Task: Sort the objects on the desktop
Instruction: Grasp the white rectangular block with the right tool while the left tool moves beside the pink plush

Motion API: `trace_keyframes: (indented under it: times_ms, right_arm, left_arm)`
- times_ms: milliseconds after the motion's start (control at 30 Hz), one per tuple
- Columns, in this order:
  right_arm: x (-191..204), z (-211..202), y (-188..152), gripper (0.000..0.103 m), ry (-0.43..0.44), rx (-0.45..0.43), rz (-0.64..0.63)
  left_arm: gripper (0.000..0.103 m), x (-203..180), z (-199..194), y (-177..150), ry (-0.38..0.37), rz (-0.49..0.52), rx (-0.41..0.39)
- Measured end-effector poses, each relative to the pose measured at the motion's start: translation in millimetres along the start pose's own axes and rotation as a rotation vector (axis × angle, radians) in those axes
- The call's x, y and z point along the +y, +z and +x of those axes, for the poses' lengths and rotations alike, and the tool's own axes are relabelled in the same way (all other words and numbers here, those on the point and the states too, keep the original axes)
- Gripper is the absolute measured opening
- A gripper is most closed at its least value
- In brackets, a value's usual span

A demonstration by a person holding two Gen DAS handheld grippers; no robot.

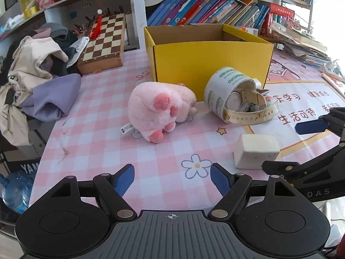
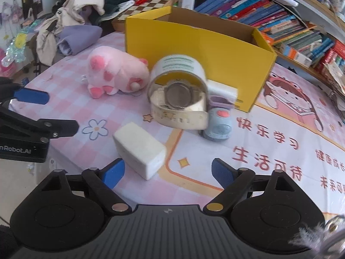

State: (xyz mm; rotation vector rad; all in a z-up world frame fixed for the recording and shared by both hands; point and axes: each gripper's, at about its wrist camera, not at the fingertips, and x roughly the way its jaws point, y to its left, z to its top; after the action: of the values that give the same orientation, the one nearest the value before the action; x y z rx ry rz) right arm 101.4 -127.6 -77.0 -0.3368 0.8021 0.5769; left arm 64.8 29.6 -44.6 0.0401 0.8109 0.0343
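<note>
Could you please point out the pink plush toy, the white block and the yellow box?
pink plush toy [image 1: 151,105], left wrist view, its rounded body.
white block [image 2: 140,149], right wrist view, its top face.
yellow box [image 1: 207,64], left wrist view, its front wall.

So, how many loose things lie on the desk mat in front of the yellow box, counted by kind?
Plush toy: 1
Tape roll: 1
Wristwatch: 1
White block: 1
Small blue-grey gadget: 1
Total: 5

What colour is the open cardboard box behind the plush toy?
Bright yellow outside, plain brown inside: the open cardboard box shows best in the left wrist view.
</note>
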Motion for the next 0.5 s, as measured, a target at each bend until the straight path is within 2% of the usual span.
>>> trace_keyframes:
  times_ms: [67,333,500]
  right_arm:
    - [3.9,3.3,1.8,0.074,0.023,0.002,-0.02]
    - [16.5,20.2,9.1,0.049,0.08,0.01,-0.073]
    - [14.3,20.3,10.6,0.042,0.097,0.007,-0.084]
  left_arm:
    - [0.079,0.4,1.2,1.0,0.003,0.002,0.001]
    - [0.079,8.2,5.4,8.1,0.031,-0.009,-0.004]
    - [0.08,18.6,17.7,19.7,0.046,0.0,-0.01]
